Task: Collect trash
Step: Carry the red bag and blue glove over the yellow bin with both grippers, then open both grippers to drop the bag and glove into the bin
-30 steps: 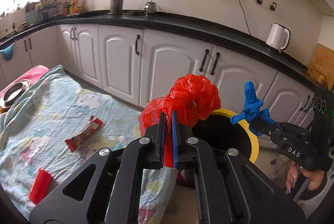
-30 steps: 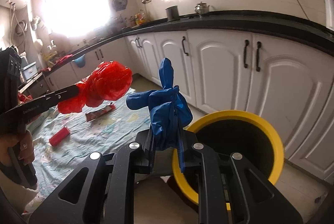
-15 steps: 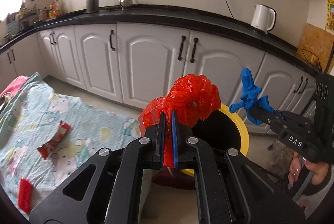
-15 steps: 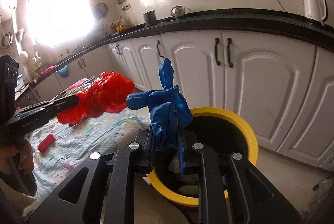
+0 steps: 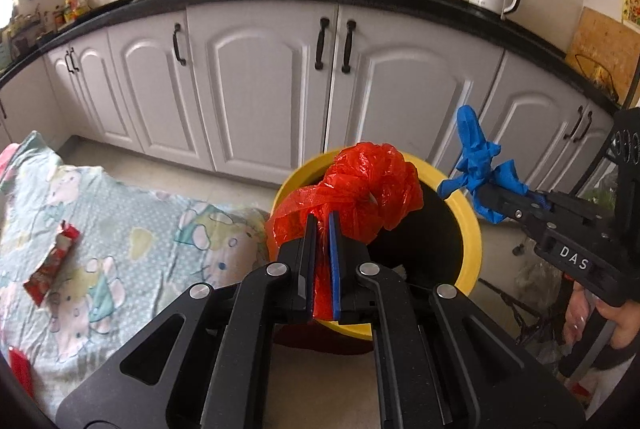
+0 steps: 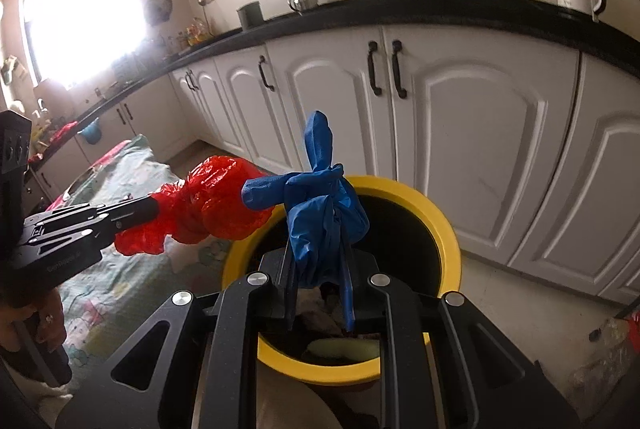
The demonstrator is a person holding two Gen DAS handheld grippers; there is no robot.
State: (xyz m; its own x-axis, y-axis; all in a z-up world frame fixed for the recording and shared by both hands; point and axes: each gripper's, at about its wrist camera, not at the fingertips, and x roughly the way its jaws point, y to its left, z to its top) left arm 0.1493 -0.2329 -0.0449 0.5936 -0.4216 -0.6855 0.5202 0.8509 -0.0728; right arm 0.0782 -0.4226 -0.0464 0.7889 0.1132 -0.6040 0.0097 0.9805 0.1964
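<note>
My left hand-held gripper [image 5: 322, 249] sits at centre frame in its own view, pinching a crumpled red plastic bag [image 5: 360, 193] between its blue pads. The bag hangs over the near left rim of the yellow-rimmed trash bin [image 5: 468, 229], whose dark opening fills the middle of the frame.

My right hand-held gripper [image 6: 320, 269] is clamped on a knotted blue glove [image 6: 320, 205], held above the bin's mouth; in the left view it reaches in from the right edge, just beside the bin's right rim. Some waste lies at the bottom of the bin, low in the right view.

On the patterned cloth [image 5: 132, 229] at lower left, a red snack wrapper [image 5: 52, 265] lies flat, well apart from the bin. White cabinets [image 5: 260, 77] fill the background.
</note>
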